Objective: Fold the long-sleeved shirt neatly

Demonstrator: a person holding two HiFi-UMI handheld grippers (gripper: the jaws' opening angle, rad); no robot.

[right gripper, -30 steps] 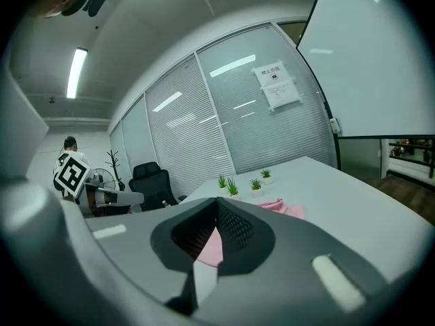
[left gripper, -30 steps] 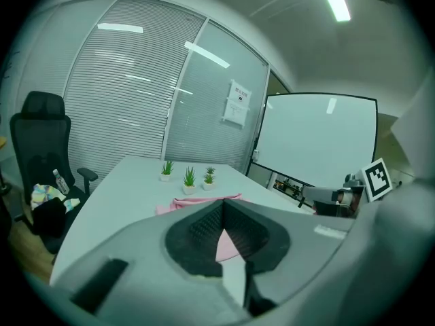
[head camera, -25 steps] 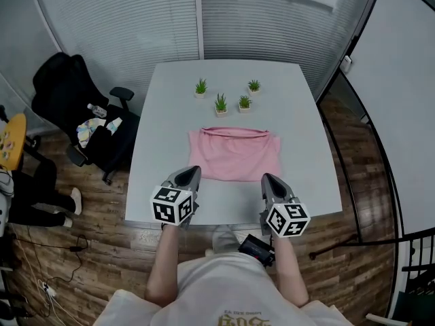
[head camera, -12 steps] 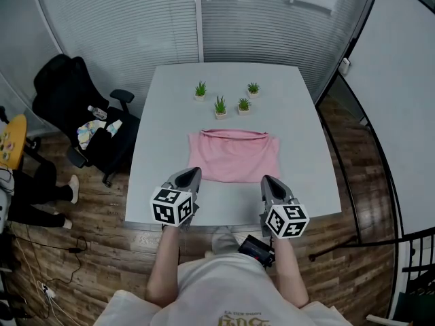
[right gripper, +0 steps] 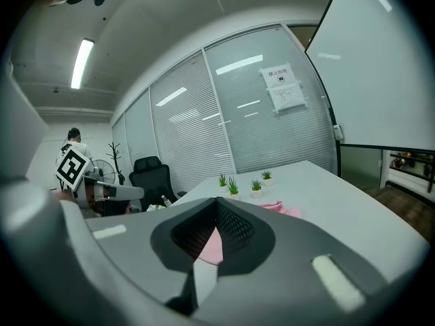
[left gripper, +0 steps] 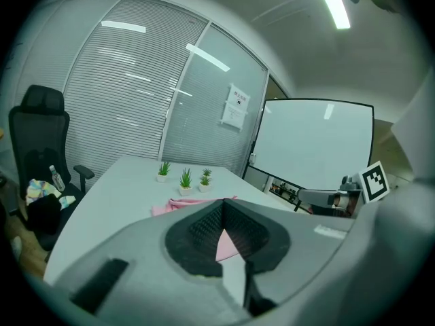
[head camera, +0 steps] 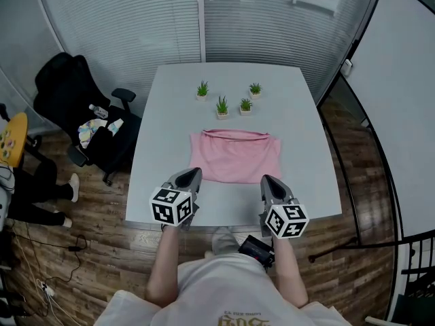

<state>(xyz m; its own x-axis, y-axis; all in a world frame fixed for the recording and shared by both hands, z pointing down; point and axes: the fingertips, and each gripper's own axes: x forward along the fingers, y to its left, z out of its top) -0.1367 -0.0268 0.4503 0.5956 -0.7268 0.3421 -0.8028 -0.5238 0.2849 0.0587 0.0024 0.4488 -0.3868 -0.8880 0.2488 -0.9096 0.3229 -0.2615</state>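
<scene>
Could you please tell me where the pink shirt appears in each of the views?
Head view: pink shirt, middle of table.
Left gripper view: pink shirt low, just left of centre.
Right gripper view: pink shirt low, just right of centre.
Shared landmark: four potted plants beyond it.

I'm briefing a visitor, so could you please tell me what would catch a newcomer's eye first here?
The pink shirt lies flat mid-table, bright against the pale table. Beyond it stand four small plants; near the front edge, the left gripper and right gripper hang shut and empty.
</scene>
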